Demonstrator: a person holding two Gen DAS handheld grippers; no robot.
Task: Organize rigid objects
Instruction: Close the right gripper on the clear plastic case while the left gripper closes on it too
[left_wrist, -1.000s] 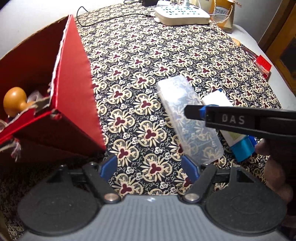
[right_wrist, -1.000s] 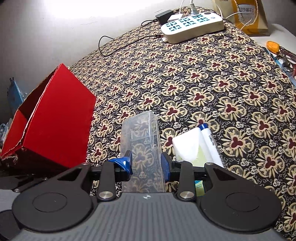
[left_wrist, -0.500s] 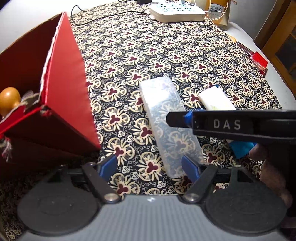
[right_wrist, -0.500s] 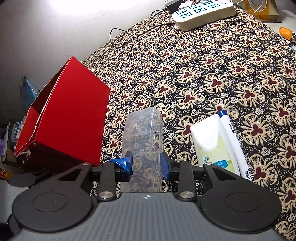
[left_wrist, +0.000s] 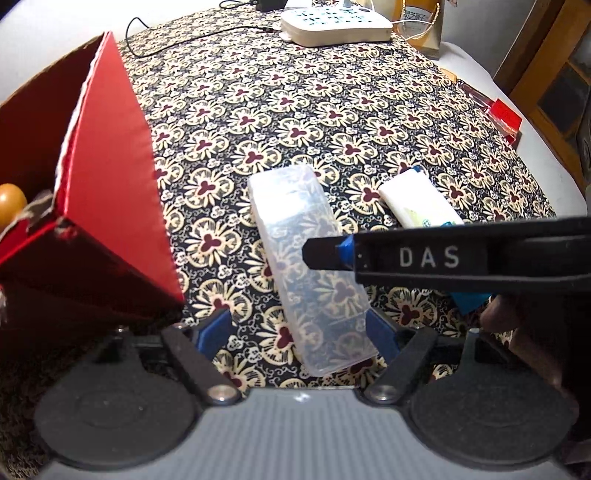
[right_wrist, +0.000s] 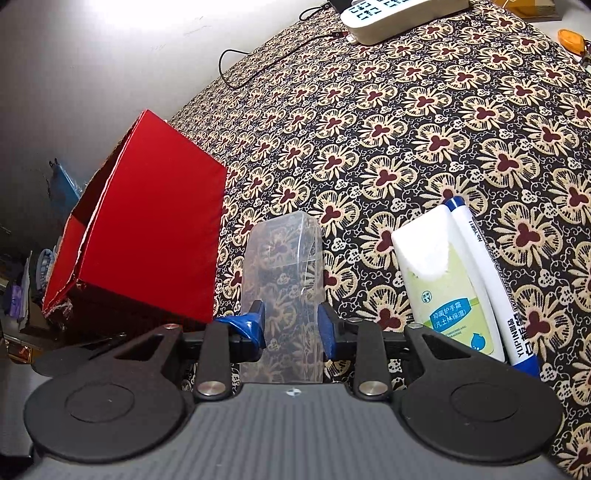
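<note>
A clear plastic case (right_wrist: 284, 273) lies flat on the patterned cloth, just right of the open red box (right_wrist: 147, 229). My right gripper (right_wrist: 291, 325) straddles the case's near half. Its jaws are closing, and the blue pads stand right at the case's two long sides. In the left wrist view the case (left_wrist: 306, 258) passes under that gripper's black finger (left_wrist: 424, 258). My left gripper (left_wrist: 299, 332) is open wide above the case's near end and holds nothing. A white and green hand-cream tube (right_wrist: 439, 295) and a white marker (right_wrist: 487, 288) lie side by side right of the case.
Inside the red box (left_wrist: 110, 184) sits a tan rounded object (left_wrist: 11, 199). A white power strip (left_wrist: 336, 26) and a black cable (right_wrist: 236, 70) lie at the far end of the cloth. A red item (left_wrist: 506, 118) rests near the right edge. A hand shows at lower right.
The right gripper has tipped slightly, and the case and tube now look nearer in its view. The case still lies in the same spot on the cloth. The left gripper remains open.
</note>
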